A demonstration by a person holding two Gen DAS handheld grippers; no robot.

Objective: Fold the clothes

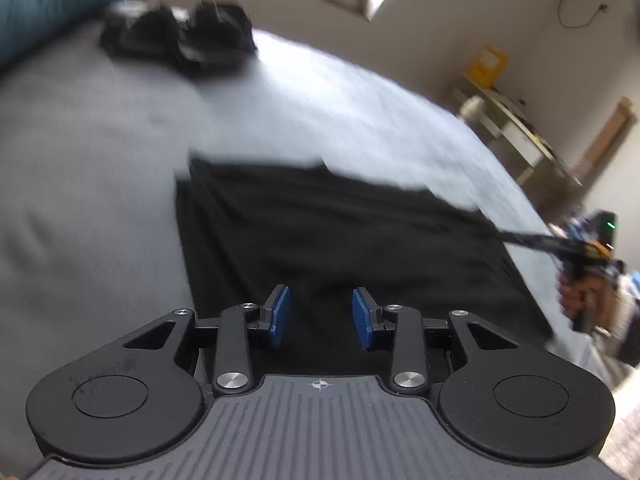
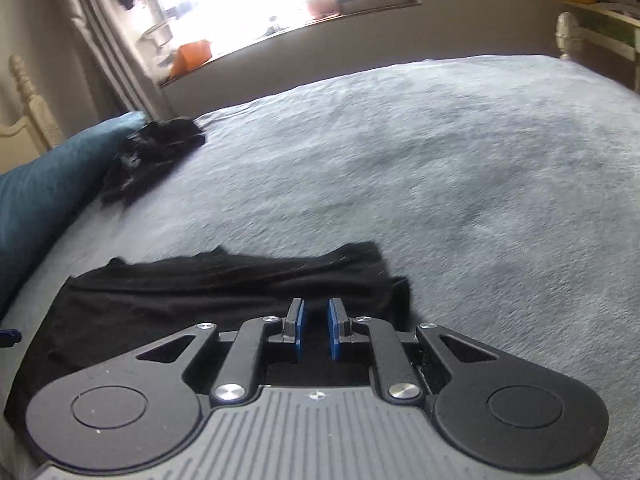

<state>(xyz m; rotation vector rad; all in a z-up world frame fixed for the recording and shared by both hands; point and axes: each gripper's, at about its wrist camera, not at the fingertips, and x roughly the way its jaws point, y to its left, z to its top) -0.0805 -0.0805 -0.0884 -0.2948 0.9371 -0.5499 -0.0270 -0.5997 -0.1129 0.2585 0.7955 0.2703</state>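
Grey bedspread [image 1: 360, 112] fills both views. Black garment [image 1: 320, 232] lies flat at lower centre: soft, light, limp, likely best taken by corner or hem. Crumpled dark clothes [image 1: 180, 40] upper left beside blue pillow [image 1: 52, 4], well apart, nothing blocking. Left gripper [image 1: 321, 316] pads apart, empty. Right gripper [image 2: 316, 330] pads narrowly apart, nothing visibly clamped.

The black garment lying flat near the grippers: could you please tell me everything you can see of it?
The black garment is a thin, soft-looking knit, spread mostly flat on the grey bedspread with gentle creases and a wavy far edge. Its surface is plain, with no visible print. In the left wrist view, one corner is drawn out into a taut strip toward the right hand-held gripper. Motion blur hides finer details.
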